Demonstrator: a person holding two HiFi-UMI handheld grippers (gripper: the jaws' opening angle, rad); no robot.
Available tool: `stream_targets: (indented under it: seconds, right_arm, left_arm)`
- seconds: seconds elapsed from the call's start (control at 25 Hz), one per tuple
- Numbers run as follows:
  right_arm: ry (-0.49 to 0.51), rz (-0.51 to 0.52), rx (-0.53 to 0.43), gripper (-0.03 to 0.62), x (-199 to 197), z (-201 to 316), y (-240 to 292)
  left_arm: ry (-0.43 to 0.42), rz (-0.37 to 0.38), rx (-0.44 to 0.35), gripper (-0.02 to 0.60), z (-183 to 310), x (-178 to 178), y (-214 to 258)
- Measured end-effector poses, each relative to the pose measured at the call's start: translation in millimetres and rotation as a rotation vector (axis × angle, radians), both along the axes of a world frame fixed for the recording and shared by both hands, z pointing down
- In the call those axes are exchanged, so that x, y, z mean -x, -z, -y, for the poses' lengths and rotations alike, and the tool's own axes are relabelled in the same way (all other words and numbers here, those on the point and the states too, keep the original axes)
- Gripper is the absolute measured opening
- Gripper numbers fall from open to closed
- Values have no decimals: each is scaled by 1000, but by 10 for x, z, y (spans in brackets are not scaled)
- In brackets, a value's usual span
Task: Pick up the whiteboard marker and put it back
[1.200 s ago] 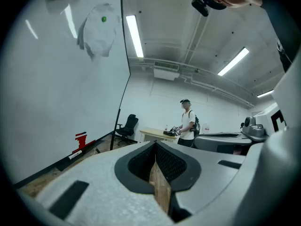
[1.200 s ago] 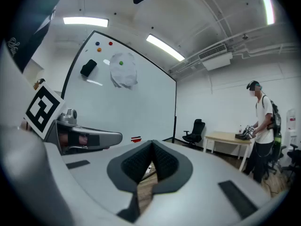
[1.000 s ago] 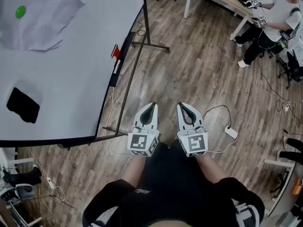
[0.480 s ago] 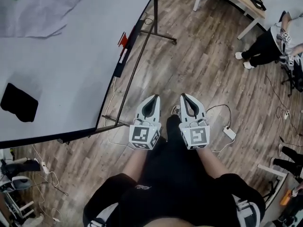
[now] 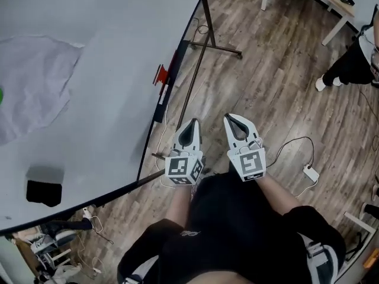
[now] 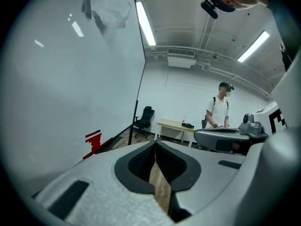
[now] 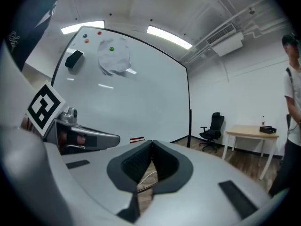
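Hanging side by side over the wood floor (image 5: 266, 70) in the head view, the left gripper (image 5: 193, 123) and the right gripper (image 5: 230, 118) point away from the person's dark-clad body, close together but not touching. The whiteboard (image 5: 106, 16) fills the left of this view. The red whiteboard marker (image 5: 161, 74) lies on the black tray (image 5: 159, 112) along the board's lower edge, about midway along the tray and well apart from both grippers. A pale cloth (image 5: 32, 81) hangs on the board's face, and a black eraser (image 5: 44, 192) sits near its lower corner. A white power strip (image 5: 310, 173) lies on the floor to the right. In the left gripper view the jaws are pressed together with nothing between them; only floor shows through the gap behind the tips. The marker (image 6: 94, 138) appears low on the board to the left. Far off, a person (image 6: 218, 108) stands by a table (image 6: 175, 124), with an office chair (image 6: 145, 117) beside it. In the right gripper view the jaws are likewise closed and empty, and the marker (image 7: 137, 139) lies on the tray just beyond them.
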State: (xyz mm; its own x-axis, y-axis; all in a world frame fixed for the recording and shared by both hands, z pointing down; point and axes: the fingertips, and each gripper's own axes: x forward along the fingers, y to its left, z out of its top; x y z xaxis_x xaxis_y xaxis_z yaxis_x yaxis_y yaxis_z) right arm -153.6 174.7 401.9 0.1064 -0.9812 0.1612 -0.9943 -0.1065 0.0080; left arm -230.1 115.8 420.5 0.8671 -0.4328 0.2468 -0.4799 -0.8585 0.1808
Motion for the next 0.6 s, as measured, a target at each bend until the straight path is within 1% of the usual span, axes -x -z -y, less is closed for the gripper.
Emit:
stream_targets:
  seconds: [0.08, 0.16, 0.28, 0.44, 0.6]
  right_arm:
    - [21, 16, 16, 3, -227, 119, -83]
    - [40, 30, 21, 3, -454, 209, -134]
    - [64, 44, 25, 3, -738, 308, -237]
    - [78, 86, 47, 3, -1054, 519, -404]
    - [114, 126, 62, 3, -1141, 837, -538]
  left_arm:
    - [11, 34, 27, 8, 128, -245, -96]
    - [16, 92, 44, 8, 212, -468, -208]
    - [31, 161, 48, 8, 318, -664, -318]
    - [83, 238, 50, 8, 535, -757, -393]
    - [123, 324, 47, 8, 835, -747, -510]
